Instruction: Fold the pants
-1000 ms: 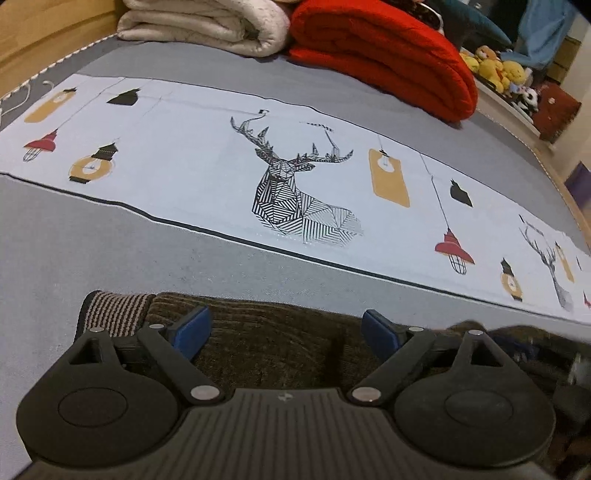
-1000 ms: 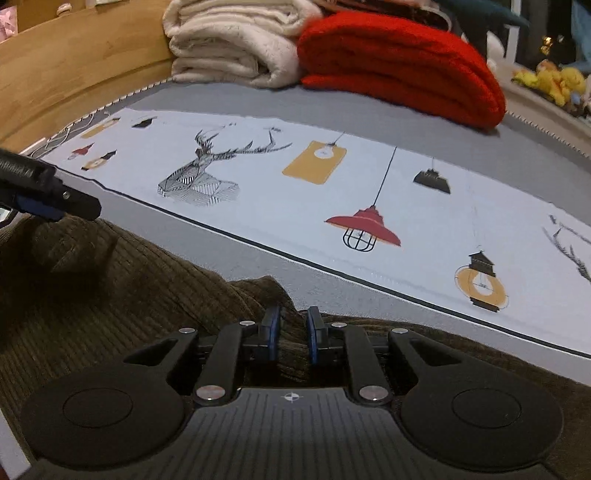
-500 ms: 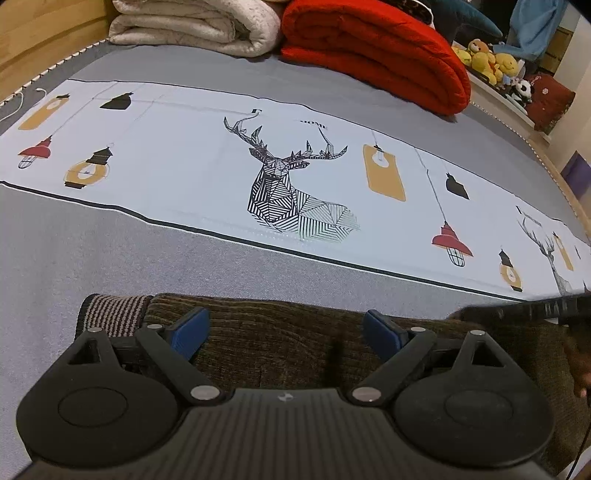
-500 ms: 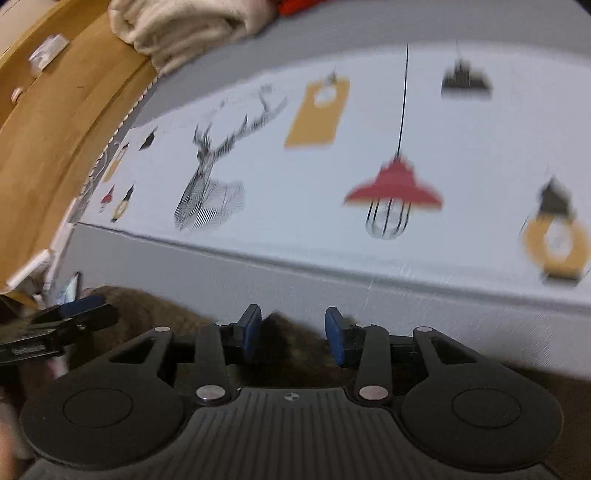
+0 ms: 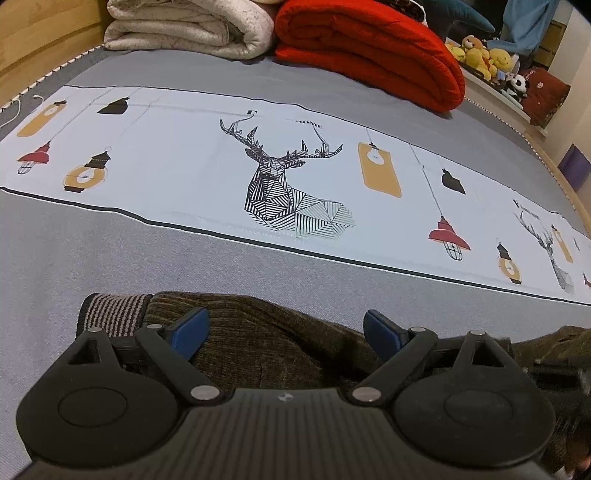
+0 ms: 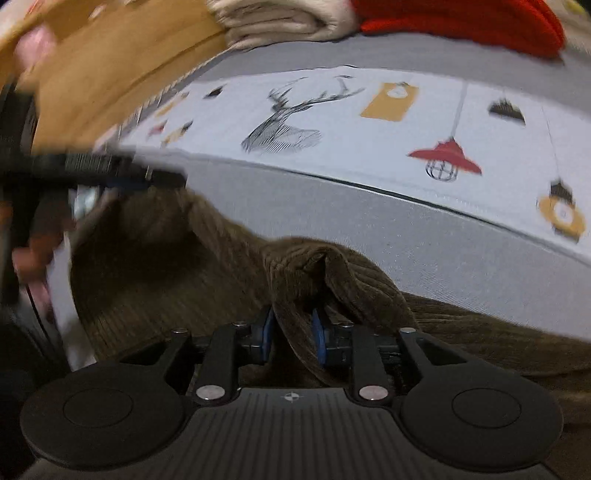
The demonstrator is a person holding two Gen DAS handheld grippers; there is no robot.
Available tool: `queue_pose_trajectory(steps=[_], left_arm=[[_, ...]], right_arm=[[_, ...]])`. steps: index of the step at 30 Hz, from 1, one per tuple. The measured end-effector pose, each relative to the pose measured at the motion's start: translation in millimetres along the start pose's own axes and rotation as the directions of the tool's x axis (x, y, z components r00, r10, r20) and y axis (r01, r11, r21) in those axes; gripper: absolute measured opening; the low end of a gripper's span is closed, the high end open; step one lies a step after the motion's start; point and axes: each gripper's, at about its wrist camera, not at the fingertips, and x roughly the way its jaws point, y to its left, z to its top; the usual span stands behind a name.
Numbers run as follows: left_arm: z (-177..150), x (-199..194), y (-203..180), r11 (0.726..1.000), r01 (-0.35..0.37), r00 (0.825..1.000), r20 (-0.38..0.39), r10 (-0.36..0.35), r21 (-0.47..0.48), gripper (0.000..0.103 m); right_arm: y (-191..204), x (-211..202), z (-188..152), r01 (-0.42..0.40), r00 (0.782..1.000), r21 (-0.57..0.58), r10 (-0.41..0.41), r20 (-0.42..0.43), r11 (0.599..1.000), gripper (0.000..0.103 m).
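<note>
Dark brown corduroy pants [image 5: 269,343] lie on the grey bed cover, with a striped knit band [image 5: 110,314] at their left end. My left gripper [image 5: 284,328] hovers over the pants beside that band, its blue pads wide apart and holding nothing. In the right wrist view, a raised fold of the pants [image 6: 306,266] runs down between the pads of my right gripper [image 6: 293,328], which pinch it. The left gripper [image 6: 110,173] shows blurred at that view's left edge, over the pants' far end. The pants' near part is hidden under both gripper bodies.
A white printed strip with deer and lamps [image 5: 280,184] crosses the grey cover [image 5: 110,251] beyond the pants. A folded cream blanket [image 5: 192,26] and a red blanket [image 5: 369,48] lie at the back. A wooden bed frame [image 6: 92,74] rises on the left, with plush toys [image 5: 480,55] far right.
The right gripper let go of its first fold, swung aside with its jaws apart, then came back and closed on a raised fold. The left gripper stayed open in place.
</note>
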Motion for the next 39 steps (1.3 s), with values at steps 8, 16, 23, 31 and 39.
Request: queue_pose_trajectory(steps=[8, 16, 23, 31, 39], left_arm=[[-1, 0, -1, 1.0, -0.009, 1.0, 0.006, 0.009, 0.002, 0.094], [1, -3, 3, 1.0, 0.007, 1.0, 0.006, -0.007, -0.016, 0.094], [1, -5, 6, 1.0, 0.02, 1.0, 0.005, -0.02, -0.01, 0.094], [0, -9, 9, 0.999, 0.03, 1.0, 0.006, -0.03, -0.02, 0.094], [-9, -15, 10, 1.0, 0.008, 1.0, 0.011, -0.008, 0.018, 0.094]], right_arm=[[-11, -1, 41, 0.101, 0.976, 0.073, -0.113, 0.185, 0.992, 0.003], [-28, 52, 92, 0.258, 0.95, 0.065, -0.265, 0.166, 0.964, 0.0], [-63, 29, 101, 0.103, 0.988, 0.246, -0.128, 0.085, 0.964, 0.005], [-25, -2, 88, 0.013, 0.995, 0.165, -0.029, 0.095, 0.986, 0.025], [25, -5, -2, -0.033, 0.996, 0.056, 0.037, -0.078, 0.998, 0.025]])
